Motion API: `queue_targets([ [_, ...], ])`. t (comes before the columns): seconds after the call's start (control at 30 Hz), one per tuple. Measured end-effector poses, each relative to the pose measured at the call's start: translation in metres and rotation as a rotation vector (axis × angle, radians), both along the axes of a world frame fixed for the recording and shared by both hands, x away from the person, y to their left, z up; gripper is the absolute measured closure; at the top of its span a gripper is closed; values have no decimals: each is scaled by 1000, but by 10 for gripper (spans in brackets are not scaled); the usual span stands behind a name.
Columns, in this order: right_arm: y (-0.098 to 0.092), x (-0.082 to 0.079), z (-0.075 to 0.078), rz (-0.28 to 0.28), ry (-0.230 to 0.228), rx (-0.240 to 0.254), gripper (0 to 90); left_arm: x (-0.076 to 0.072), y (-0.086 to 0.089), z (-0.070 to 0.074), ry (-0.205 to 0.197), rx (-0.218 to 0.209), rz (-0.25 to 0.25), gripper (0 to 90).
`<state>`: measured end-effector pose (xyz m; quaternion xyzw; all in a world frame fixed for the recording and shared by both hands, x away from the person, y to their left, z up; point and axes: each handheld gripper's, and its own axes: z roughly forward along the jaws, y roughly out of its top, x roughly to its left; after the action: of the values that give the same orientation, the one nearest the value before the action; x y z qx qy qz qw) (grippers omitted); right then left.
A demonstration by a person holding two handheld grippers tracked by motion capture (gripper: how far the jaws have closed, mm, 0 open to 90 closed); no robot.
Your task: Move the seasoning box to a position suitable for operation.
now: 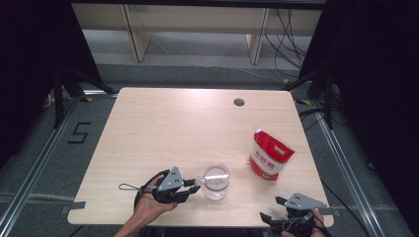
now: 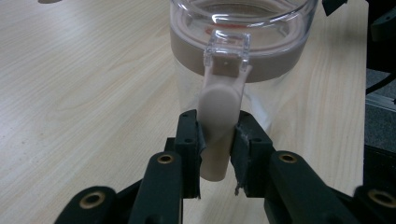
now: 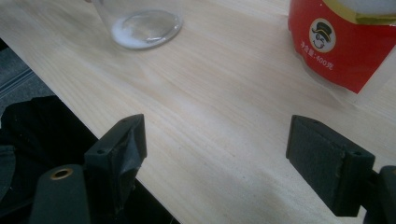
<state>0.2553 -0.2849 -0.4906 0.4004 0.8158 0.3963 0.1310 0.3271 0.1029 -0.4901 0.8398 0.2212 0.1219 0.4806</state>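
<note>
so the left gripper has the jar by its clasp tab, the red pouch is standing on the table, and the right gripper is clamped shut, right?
Not quite: the right gripper is open, its jaws wide apart with only bare table between them, as the right gripper view shows. The rest holds: the left gripper pinches the jar's clasp tab, and the red pouch stands on the table.

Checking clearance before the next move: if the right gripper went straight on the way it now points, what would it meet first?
Probably bare table. The right gripper has open jaws with wood ahead. Further on, the line seems to run between the clear jar and the red pouch; depth is unclear, so a graze of either is possible.
</note>
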Motion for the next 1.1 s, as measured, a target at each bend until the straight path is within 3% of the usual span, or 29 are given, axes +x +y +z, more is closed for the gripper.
queue_targets([
  [0.03,2,-2,1,-17,22,11,211,0,0,0,-3,-1,-4,732],
  [0.2,3,-1,0,-7,22,17,210,2,0,-1,12,-23,-9,729],
  [0.33,1,1,-1,10,-1,8,210,3,0,0,0,-2,8,727],
  [0.37,1,0,0,-1,-3,1,210,3,-1,-1,13,-17,18,727],
  [0.43,2,-2,1,-11,25,18,210,5,0,-1,6,-14,19,725],
  [0.6,3,-1,0,-5,19,19,210,5,0,-1,17,-24,46,716],
  [0.73,2,1,-1,10,-1,11,210,6,2,-1,18,-25,35,695],
  [0.77,1,1,-1,9,0,10,210,6,2,0,8,-19,31,681],
  [0.8,1,1,-1,10,0,13,211,5,3,1,34,-33,47,658],
  [0.83,2,-2,1,-16,30,20,211,4,4,1,38,-34,47,637],
  [0.9,0,0,0,-5,-15,6,211,2,7,4,41,-43,51,605],
  [0.97,0,1,1,-3,-8,19,211,0,9,7,48,-51,52,551],
  [1.1,2,2,0,5,-9,22,209,-6,11,13,56,-65,51,537],
])
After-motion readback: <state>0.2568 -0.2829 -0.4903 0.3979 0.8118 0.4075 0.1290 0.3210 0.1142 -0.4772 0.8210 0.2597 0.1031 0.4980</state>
